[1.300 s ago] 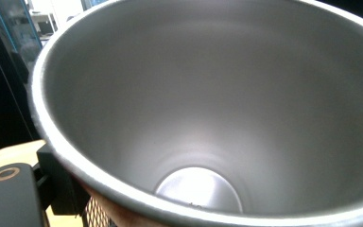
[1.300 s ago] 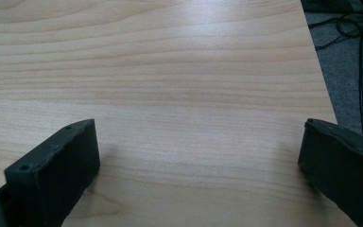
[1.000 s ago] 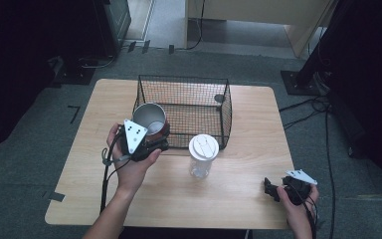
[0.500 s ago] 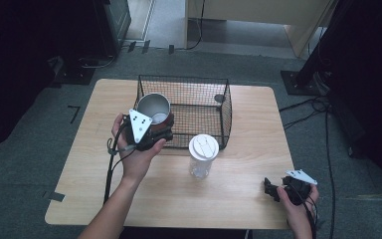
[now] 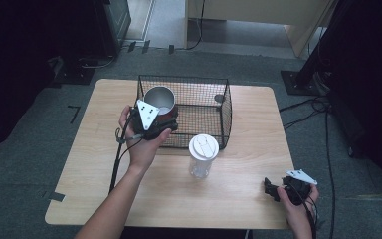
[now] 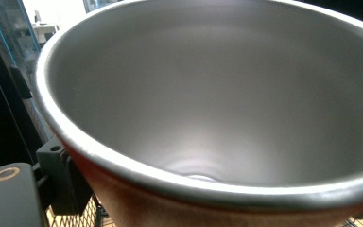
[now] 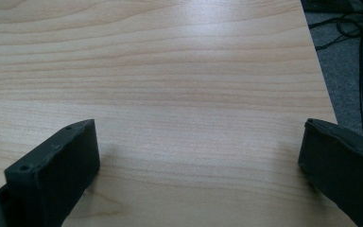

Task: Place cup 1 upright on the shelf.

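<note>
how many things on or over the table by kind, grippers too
metal cup: 1
lidded clear cup: 1
wire basket: 1
small dark object in the basket: 1
grippers: 2, left gripper and right gripper
total: 6

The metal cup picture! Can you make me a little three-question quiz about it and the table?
1. True or false: the left tool holds the metal cup.
2. What colour is the lid of the plastic cup? A) white B) green C) black
3. Fill in: the right tool is ____, above the bare wooden table.

Key: 1 true; 2 A; 3 open.
</note>
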